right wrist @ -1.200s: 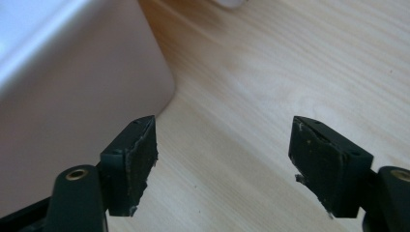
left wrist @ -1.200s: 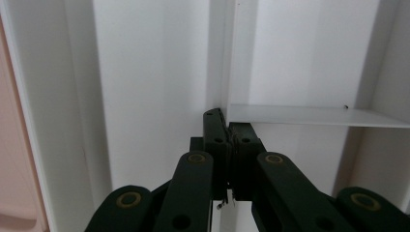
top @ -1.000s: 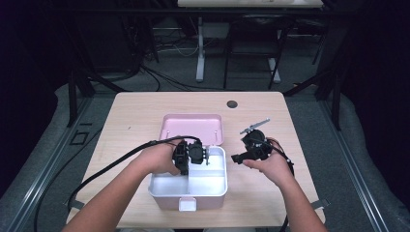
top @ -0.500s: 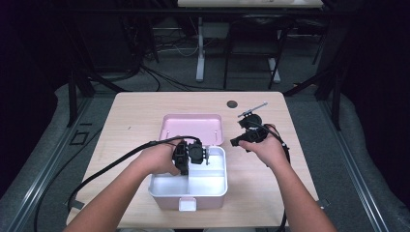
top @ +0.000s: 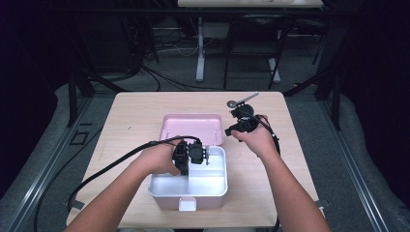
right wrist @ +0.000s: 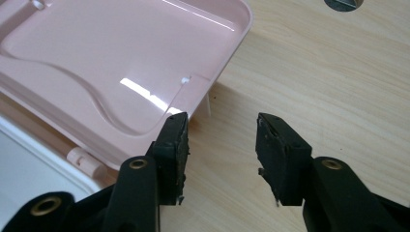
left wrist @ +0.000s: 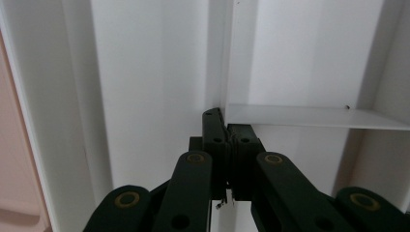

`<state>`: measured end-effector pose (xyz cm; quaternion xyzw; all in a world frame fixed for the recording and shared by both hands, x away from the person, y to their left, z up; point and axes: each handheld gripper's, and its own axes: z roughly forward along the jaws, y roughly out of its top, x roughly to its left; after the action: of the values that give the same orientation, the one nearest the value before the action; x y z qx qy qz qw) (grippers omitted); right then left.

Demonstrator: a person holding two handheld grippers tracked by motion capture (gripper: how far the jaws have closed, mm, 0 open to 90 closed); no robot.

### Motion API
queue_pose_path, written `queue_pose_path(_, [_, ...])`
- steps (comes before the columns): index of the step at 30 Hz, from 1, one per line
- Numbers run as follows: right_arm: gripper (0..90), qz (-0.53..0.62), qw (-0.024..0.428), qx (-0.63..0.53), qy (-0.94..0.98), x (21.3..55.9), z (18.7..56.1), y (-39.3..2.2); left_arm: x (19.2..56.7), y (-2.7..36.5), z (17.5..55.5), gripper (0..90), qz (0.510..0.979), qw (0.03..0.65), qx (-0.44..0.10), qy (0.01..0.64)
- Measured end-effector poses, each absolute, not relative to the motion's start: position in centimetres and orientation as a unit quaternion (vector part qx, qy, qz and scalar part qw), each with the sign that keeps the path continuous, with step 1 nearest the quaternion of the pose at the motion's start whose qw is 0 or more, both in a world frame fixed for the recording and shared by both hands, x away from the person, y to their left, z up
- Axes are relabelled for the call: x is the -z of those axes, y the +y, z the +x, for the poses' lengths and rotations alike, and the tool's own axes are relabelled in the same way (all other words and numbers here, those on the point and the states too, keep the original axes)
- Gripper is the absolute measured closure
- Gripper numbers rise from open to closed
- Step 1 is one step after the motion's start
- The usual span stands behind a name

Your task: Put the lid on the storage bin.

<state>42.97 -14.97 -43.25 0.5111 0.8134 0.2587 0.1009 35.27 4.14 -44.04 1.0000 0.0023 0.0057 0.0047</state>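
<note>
- Two hand-held grippers work a white plastic storage box [top: 212, 186] with a pink hinged lid [top: 193, 126] lying open flat behind it, mid-worktop [top: 145, 111].
- Left hand-held gripper [left wrist: 227, 130] sits inside the box, jaws pressed together on the thin white divider [left wrist: 309, 117].
- Right hand-held gripper [right wrist: 220, 140], jaws just narrowing and empty, hovers beside the lid's corner.
- Likely light, stiff and slick; the lid's rim is the best hold.
</note>
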Motion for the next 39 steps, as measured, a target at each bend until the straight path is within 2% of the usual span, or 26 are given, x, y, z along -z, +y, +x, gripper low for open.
queue_pose_path(6, [58.6, 0.537, 0.081, -0.260, 0.799, 43.3, 44.1, -14.0, 44.0, 4.1, 35.3, 88.1, 1.000, 0.004, -0.005, 0.002])
queue_pose_path(13, [64.8, 0.551, 0.084, -0.242, 0.794, 44.1, 45.5, -12.6, 44.0, 4.1, 35.3, 88.1, 1.000, 0.005, -0.005, 0.002])
queue_pose_path(24, [66.6, 0.589, 0.073, -0.235, 0.770, 45.1, 47.7, -12.0, 44.0, 4.1, 35.2, 88.1, 1.000, 0.006, -0.007, 0.003])
queue_pose_path(32, [69.7, 0.598, 0.070, -0.224, 0.766, 45.7, 48.2, -11.7, 44.0, 4.1, 35.3, 88.2, 1.000, 0.005, -0.006, 0.003])
queue_pose_path(39, [76.3, 0.606, 0.061, -0.223, 0.761, 45.8, 48.4, -11.7, 44.0, 4.1, 35.3, 88.2, 1.000, 0.006, -0.006, 0.003])
